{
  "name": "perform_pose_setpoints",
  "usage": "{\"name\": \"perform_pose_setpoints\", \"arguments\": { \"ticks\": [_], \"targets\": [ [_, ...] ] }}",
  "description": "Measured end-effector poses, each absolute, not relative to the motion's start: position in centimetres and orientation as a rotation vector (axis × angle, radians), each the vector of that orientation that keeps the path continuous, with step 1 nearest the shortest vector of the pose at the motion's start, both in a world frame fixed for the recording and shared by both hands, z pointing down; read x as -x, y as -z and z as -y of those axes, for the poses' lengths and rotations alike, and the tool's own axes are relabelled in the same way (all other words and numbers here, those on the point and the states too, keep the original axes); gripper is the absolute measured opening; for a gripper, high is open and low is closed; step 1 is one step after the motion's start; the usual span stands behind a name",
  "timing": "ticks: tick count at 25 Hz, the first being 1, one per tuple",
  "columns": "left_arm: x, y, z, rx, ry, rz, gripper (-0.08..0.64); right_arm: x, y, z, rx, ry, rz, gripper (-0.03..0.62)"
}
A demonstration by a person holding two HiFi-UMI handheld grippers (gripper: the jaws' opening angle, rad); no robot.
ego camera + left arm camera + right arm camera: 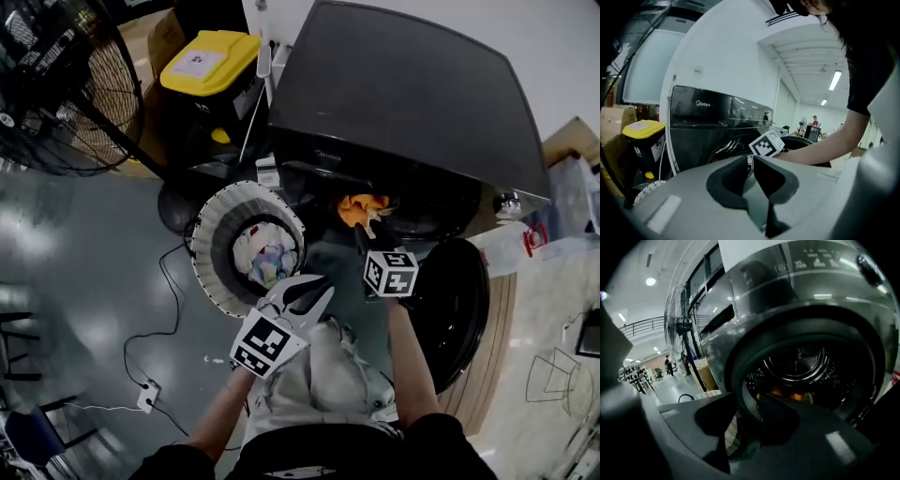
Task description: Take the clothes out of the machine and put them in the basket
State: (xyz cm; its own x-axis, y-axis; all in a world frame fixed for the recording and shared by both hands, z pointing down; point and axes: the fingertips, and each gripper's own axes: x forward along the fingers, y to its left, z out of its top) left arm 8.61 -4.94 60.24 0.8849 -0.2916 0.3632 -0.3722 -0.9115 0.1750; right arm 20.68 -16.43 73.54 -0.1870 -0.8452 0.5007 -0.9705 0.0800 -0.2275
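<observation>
While the right gripper [364,234] hangs, jaws spread, by the orange cloth [361,206], a shallow pinch could drop it. The left gripper [305,292] jaws gape empty.

Yellow-lidded bin [208,61] beside black floor fan [56,94]

Floor [84,272]: grey, glossy.
Standing on it: white basket [217,214], dark machine [403,103] just beside it, yellow-lidded bin [208,61], fan [56,94].
Lying on it: power strip [147,396], black cable [169,281].
</observation>
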Motion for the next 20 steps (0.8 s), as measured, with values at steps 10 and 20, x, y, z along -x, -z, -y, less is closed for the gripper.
{"name": "perform_pose_setpoints", "arguments": {
  "ticks": [10,20],
  "targets": [
    [-8.9,-67.2,6.2,-2.865,-0.501,0.473,0.043,-23.0,-83.8,22.6,-1.849,-0.775,2.026,0.306],
    [-8.7,-69.9,7.8,-2.877,-0.491,0.493,0.043,-26.4,-90.9,27.7,-1.859,-0.88,1.873,0.46]
  ]
}}
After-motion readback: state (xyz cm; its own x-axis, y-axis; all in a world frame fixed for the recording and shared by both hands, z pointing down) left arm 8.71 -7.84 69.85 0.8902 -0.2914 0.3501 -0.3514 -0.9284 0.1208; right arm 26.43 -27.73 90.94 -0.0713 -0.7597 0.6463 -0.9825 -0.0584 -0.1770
